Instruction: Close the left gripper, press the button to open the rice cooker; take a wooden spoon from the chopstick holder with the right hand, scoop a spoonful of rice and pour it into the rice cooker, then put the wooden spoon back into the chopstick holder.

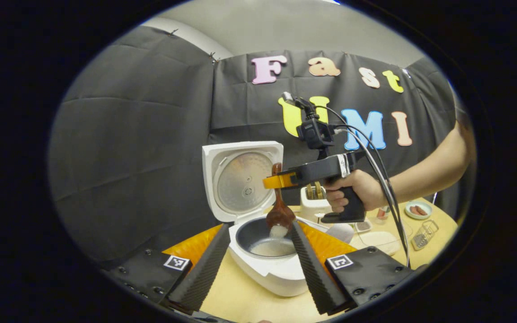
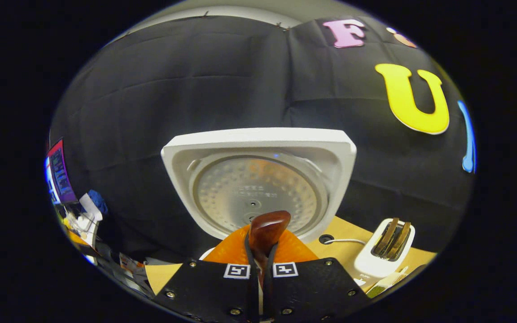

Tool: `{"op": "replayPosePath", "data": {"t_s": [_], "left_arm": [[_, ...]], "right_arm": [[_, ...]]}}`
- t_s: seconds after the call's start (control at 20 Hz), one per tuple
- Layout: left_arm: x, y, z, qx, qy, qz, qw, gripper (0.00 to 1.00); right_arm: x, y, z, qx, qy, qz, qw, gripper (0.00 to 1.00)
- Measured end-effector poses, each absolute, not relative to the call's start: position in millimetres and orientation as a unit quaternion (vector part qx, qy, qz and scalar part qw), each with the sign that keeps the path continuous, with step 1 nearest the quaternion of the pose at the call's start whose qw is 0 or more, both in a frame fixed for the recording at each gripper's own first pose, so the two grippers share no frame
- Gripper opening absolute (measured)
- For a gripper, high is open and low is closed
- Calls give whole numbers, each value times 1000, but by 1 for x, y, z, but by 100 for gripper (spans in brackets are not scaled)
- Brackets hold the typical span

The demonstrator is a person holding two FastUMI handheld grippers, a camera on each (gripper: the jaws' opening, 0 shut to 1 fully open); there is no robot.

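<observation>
In the right gripper view the right gripper [image 2: 260, 264] had its fingers clenched on the handle of the wooden spoon [image 2: 265, 233], whose rounded end stood up between them; behind it rose the open lid [image 2: 258, 179] of the rice cooker, and to the right of the cooker a white chopstick holder [image 2: 384, 255] stood on the counter [image 2: 343, 244] with utensils in it. In the left gripper view the left gripper [image 1: 258, 255] held its fingers released and wide apart, one on each side of the rice cooker [image 1: 267, 269], touching nothing; the cooker's inner pot [image 1: 263, 240] lay between them with rice on its bottom. Above the pot the wooden spoon [image 1: 279, 211] hung bowl down, tilted, with white rice [image 1: 278, 231] at its tip over the pot's opening; the right gripper [image 1: 281, 180] grasped its handle, and a hand [image 1: 357, 193] held that gripper. Behind the hand stood the chopstick holder [image 1: 314, 202]; farther right of the cooker a small dish [image 1: 418, 209] sat on the counter [image 1: 240, 296].
</observation>
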State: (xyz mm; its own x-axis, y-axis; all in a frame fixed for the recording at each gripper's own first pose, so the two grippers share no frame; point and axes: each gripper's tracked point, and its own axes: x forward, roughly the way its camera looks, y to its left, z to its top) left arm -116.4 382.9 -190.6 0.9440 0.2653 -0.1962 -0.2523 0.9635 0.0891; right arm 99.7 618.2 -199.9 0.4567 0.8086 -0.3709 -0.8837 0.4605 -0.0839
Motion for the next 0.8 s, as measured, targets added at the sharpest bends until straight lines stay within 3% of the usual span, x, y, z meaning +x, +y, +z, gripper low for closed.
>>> {"op": "replayPosePath", "data": {"t_s": [0.35,0.8], "left_arm": [[-120,384,-192,32,96,136,985,96],[-118,353,-183,25,68,99,992,97]], "right_arm": [[92,619,-196,-129,139,513,837,5],[139,531,-147,188,263,425,846,4]]}}
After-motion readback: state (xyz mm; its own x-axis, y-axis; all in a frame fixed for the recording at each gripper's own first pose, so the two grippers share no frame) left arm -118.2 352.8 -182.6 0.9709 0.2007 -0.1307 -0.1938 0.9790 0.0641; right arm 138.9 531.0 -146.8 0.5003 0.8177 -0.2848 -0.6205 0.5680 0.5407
